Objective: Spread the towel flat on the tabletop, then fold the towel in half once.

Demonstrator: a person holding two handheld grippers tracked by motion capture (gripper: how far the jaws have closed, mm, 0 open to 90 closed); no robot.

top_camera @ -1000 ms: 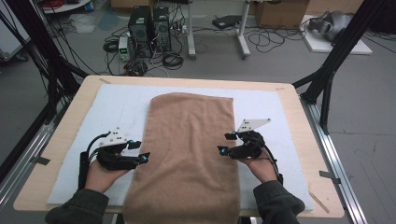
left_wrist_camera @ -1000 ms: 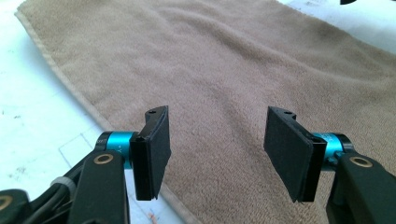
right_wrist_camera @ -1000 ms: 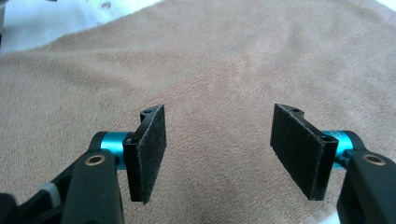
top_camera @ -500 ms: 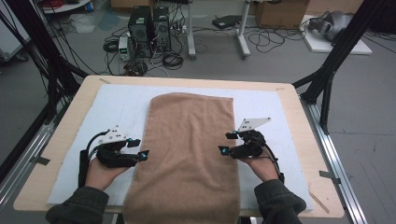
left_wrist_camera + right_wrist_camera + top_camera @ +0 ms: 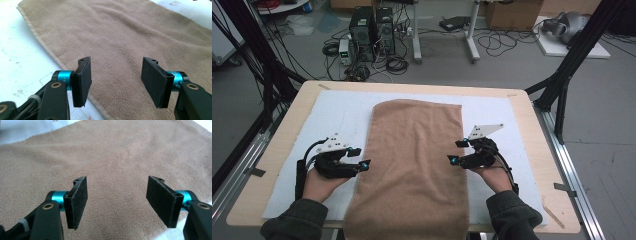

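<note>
The towel [image 5: 414, 165] lies flat and lengthwise on the surface [image 5: 282, 150], its near end over the front edge; no fold is made yet; the left gripper [image 5: 360, 163] and right gripper [image 5: 453, 158] flank the towel's long edges, jaws apart, grasping nothing; gripping and folding remain.

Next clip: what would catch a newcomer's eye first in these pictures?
A big brown towel lies flat lengthwise down the middle of the white mat on the table, its near end hanging over the front edge. The left tool sits at the towel's left edge and the right tool at its right edge, both with jaws open and nothing between the pads. Beyond the table, computer towers and tangled cables crowd the floor.
</note>
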